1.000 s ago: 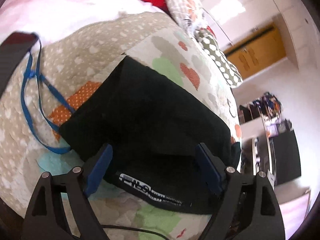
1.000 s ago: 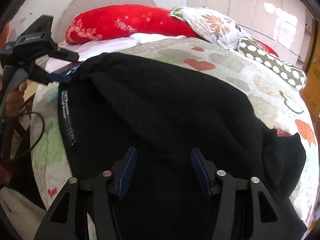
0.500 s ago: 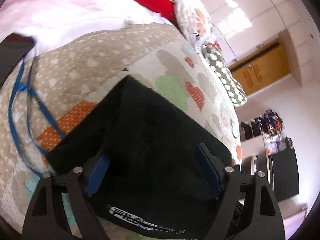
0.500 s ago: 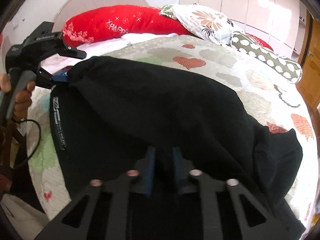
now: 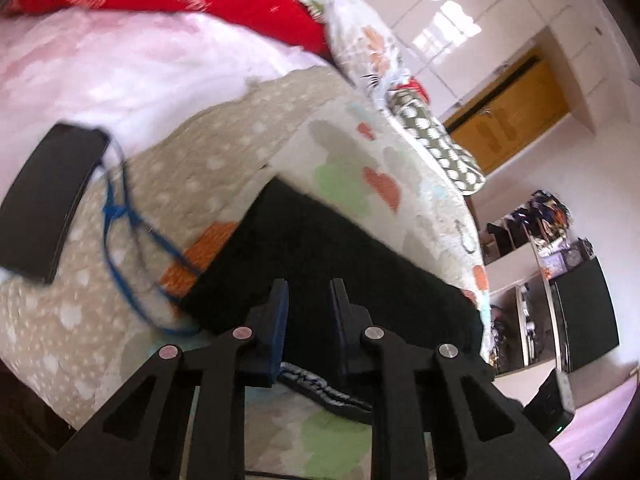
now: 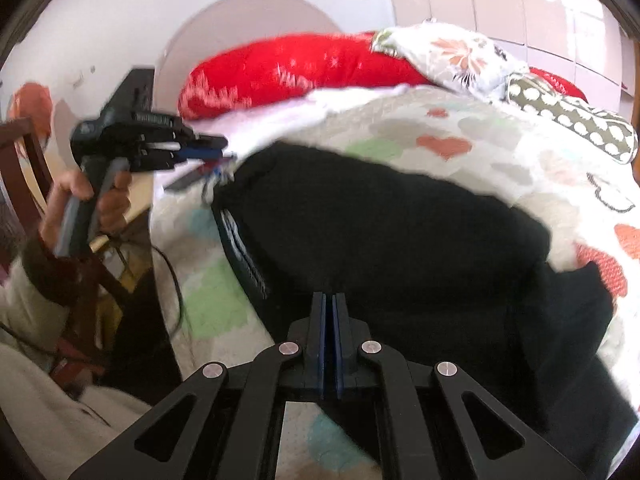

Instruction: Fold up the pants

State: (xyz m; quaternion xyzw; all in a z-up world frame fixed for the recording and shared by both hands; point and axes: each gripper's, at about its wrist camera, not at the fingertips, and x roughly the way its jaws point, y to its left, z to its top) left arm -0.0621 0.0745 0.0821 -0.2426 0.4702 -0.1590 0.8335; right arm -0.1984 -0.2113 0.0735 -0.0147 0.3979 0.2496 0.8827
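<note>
The black pants (image 5: pixel 340 256) lie folded on the patterned quilt (image 5: pixel 224 160), with the white-lettered waistband (image 5: pixel 320 388) towards me. My left gripper (image 5: pixel 309 296) hovers over their near edge. Its jaws are closing to a narrow gap, through which the fabric below shows, and no cloth is pinched. In the right wrist view the left gripper (image 6: pixel 224 150) is in a hand (image 6: pixel 80 192) just off the far left corner of the pants (image 6: pixel 380 232). My right gripper (image 6: pixel 330 308) is shut above the near side of the pants, with no cloth visibly between its pads.
A black phone (image 5: pixel 48 200) with a blue lanyard (image 5: pixel 128 248) lies on the quilt left of the pants. A red pillow (image 6: pixel 280 68), a floral pillow (image 6: pixel 452 56) and a dotted pillow (image 6: pixel 572 120) line the headboard. A wooden chair (image 6: pixel 24 152) and a cable (image 6: pixel 176 280) are beside the bed.
Both grippers' jaws have gone from wide apart to nearly or fully together. Both have lifted off the pants, and the left one has come away from the fold's corner.
</note>
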